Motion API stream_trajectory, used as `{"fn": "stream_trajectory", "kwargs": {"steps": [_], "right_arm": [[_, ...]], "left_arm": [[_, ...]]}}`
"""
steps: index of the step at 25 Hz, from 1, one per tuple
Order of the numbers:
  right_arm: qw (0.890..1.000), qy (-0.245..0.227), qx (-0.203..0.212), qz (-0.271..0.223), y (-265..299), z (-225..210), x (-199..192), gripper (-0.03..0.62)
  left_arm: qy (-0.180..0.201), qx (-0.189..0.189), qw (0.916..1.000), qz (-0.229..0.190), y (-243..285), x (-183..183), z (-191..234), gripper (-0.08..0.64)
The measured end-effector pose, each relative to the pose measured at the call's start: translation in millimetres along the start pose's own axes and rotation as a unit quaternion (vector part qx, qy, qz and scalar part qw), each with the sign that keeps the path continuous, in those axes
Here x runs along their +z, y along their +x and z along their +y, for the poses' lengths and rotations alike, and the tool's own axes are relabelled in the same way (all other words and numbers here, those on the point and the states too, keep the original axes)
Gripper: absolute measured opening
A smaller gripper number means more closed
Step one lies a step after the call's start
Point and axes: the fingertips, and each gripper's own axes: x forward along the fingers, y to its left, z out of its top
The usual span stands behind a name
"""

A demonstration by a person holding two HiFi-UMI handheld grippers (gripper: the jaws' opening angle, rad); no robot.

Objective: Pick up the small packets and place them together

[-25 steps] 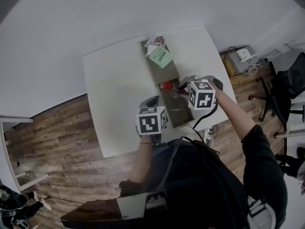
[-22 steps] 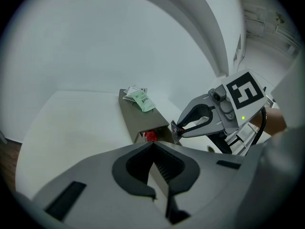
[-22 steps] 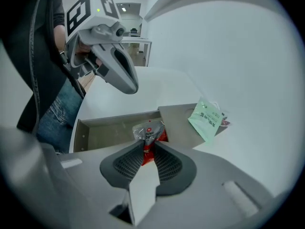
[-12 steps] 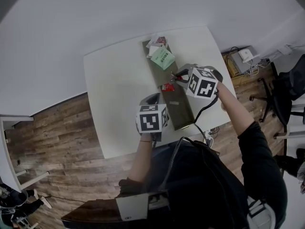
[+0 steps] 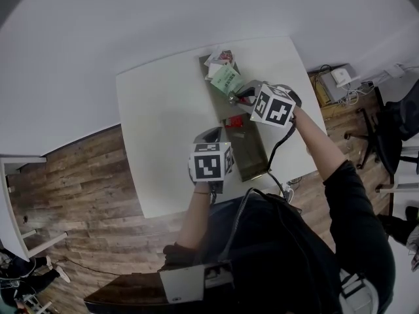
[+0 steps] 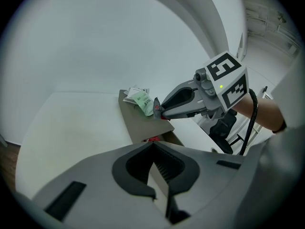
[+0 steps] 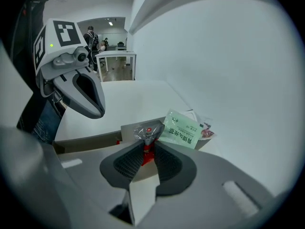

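Note:
A long brown mat (image 5: 252, 159) lies on the white table (image 5: 157, 129). At its far end is a pile of packets, with a green one (image 5: 226, 80) (image 7: 181, 130) on top and white and red ones (image 5: 219, 59) behind. My right gripper (image 5: 234, 97) (image 7: 148, 144) hovers just short of that pile, shut on a small silver and red packet (image 7: 147, 131) (image 6: 156, 106). A red packet (image 5: 234, 120) (image 6: 152, 139) lies mid-mat. My left gripper (image 5: 208, 137) (image 6: 152, 144) hangs over the mat's near part, its jaws shut with nothing between them.
A black office chair (image 5: 396, 126) stands to the right of the table. Boxes and cables (image 5: 337, 77) lie on the wooden floor (image 5: 72, 195) behind it. A white table frame (image 5: 16, 169) shows at the left edge.
My right gripper has travelled from the red packet at mid-mat toward the far pile, carrying the small silver packet. The red packet stays on the mat. The left gripper has not moved.

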Motion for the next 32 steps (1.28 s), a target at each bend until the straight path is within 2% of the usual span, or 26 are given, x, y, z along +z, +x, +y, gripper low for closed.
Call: {"fn": "stream_trajectory", "kwargs": {"steps": [14,28,32], "right_arm": [[1.0,0.014,0.01,0.024,26.4,-17.5,-8.9,0.067],[0.999,0.025,0.006,0.023,28.4,-26.5,-8.5,0.074],[0.999,0.032,0.001,0.02,30.1,-29.7,-9.4,0.095]], "left_arm": [[-0.003,-0.005,0.9999,0.014,15.3,1.1,10.5,-0.003],[-0.003,-0.009,0.9998,0.02,21.3,0.7,12.5,-0.003],[-0.005,-0.012,0.9997,0.022,23.8,0.1,12.7,-0.003]]}}
